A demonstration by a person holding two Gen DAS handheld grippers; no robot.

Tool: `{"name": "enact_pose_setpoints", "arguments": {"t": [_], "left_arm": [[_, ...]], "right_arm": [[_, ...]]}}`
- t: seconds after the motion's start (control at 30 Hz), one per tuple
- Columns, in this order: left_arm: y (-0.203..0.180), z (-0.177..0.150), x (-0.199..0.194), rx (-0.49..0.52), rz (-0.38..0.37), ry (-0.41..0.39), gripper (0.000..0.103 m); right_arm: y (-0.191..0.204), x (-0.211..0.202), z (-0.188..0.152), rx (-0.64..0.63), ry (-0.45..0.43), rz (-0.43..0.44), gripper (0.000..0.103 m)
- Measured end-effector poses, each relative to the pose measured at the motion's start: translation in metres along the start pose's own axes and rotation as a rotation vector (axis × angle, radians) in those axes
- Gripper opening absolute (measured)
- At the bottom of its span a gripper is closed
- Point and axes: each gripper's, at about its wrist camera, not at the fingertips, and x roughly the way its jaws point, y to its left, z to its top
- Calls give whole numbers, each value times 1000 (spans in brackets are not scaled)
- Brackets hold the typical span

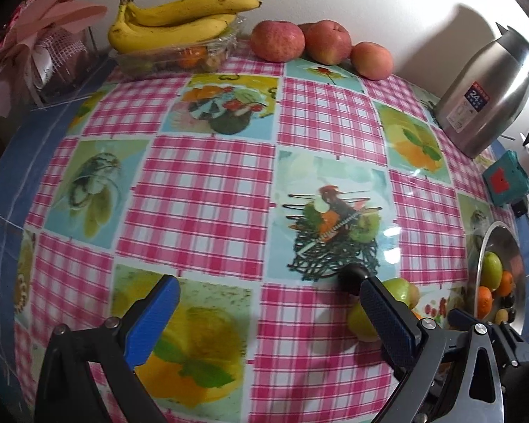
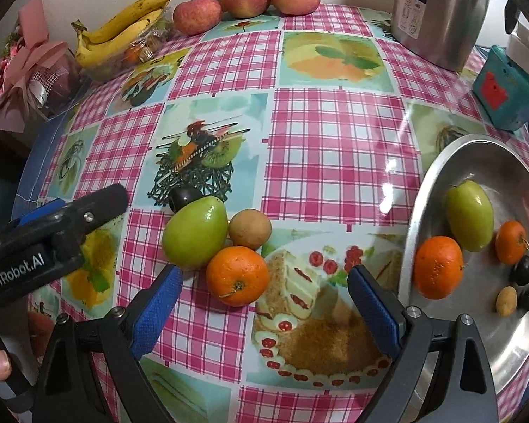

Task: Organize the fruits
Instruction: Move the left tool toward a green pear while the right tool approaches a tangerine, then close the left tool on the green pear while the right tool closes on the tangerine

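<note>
Both spread wide, empty: right gripper (image 2: 264, 303) just short of the orange (image 2: 237, 275), left gripper (image 1: 269, 308) beside, maybe touching, the dark plum (image 1: 352, 276).

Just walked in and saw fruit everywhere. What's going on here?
A person is sorting fruit with two handheld grippers. The metal bowl already holds several small fruits. A green fruit, an orange and a small brown fruit wait on the tablecloth. The right gripper is open near the orange; the left gripper is open, empty.
</note>
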Motion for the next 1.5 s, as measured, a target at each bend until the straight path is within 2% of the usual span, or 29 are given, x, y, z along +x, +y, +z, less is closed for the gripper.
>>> {"name": "enact_pose_setpoints", "arguments": {"t": [0.2,0.47,0.57,0.7,0.97,1.23,1.3,1.37,1.5], "left_arm": [[-10,0,3,19,-22,9,103],[-21,1,3,31,-56,31,103],[-23,1,3,20,-98,42,103],[-26,0,3,26,-103,58,103],[-37,-3,7,42,-151,91,101],[-47,-7,14,43,-221,135,72],[-46,-8,14,39,-230,138,59],[-46,-9,14,33,-258,144,50],[-48,-10,13,40,-262,142,46]], "right_arm": [[2,3,2,-22,-16,4,94],[9,-1,1,-61,-28,69,68],[9,-1,1,-66,-26,80,66],[9,1,0,-78,-18,84,64],[8,-1,-2,-70,-15,139,50],[5,-1,-2,-58,-11,152,50],[4,-2,-3,-55,-9,155,50],[3,-2,-3,-52,-8,157,50],[1,-2,-3,-50,-3,157,50]]}}
